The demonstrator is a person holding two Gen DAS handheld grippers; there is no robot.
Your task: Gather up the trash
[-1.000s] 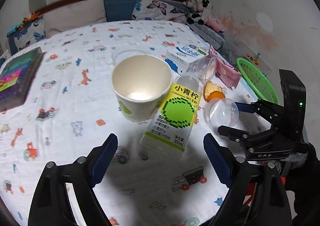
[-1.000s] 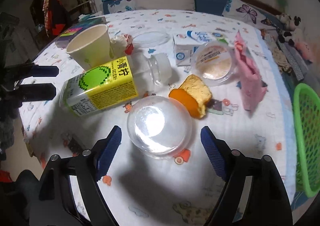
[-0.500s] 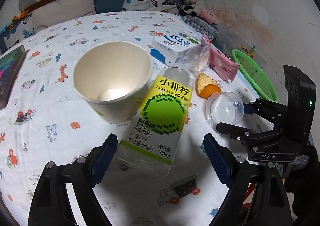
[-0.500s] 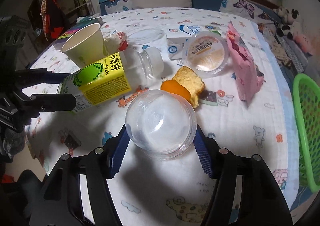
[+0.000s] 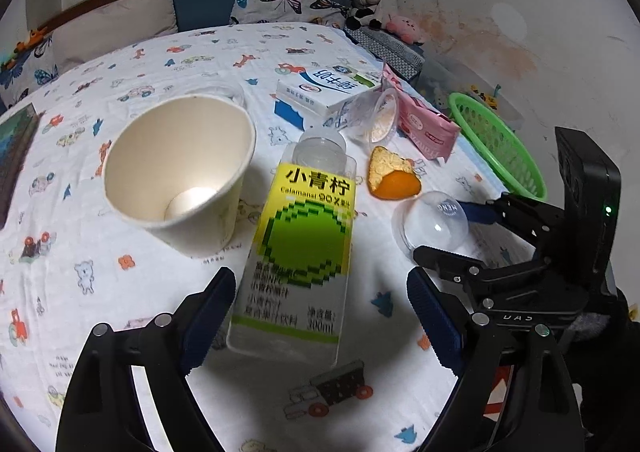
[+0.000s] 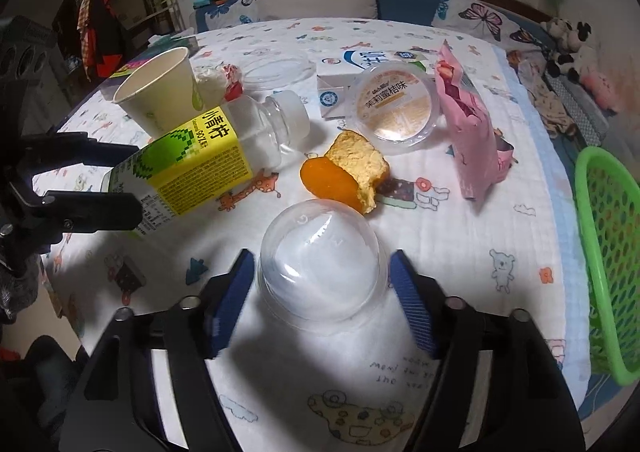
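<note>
A clear plastic dome (image 6: 320, 264) rests on the patterned cloth, and my right gripper (image 6: 322, 292) is shut on it, a blue pad against each side. From the left wrist view the same dome (image 5: 430, 224) sits between that gripper's black fingers. A bottle with a yellow-green label (image 5: 306, 236) lies on its side. My left gripper (image 5: 320, 312) is open around the bottle's base, with both pads apart from it. An empty paper cup (image 5: 180, 168) stands just left of the bottle. A piece of orange peel (image 6: 344, 176) lies beyond the dome.
A green basket (image 6: 608, 252) stands at the table's right edge. A pudding cup (image 6: 394, 108), a milk carton (image 5: 320, 92), a pink packet (image 6: 472, 132), a clear lid (image 6: 276, 70) and a crumpled wrapper (image 6: 218, 80) lie farther back. A book (image 5: 16, 156) lies far left.
My right gripper has gone from open around the dome to shut on its sides. My left gripper has moved forward, so its open fingers now flank the bottle's base.
</note>
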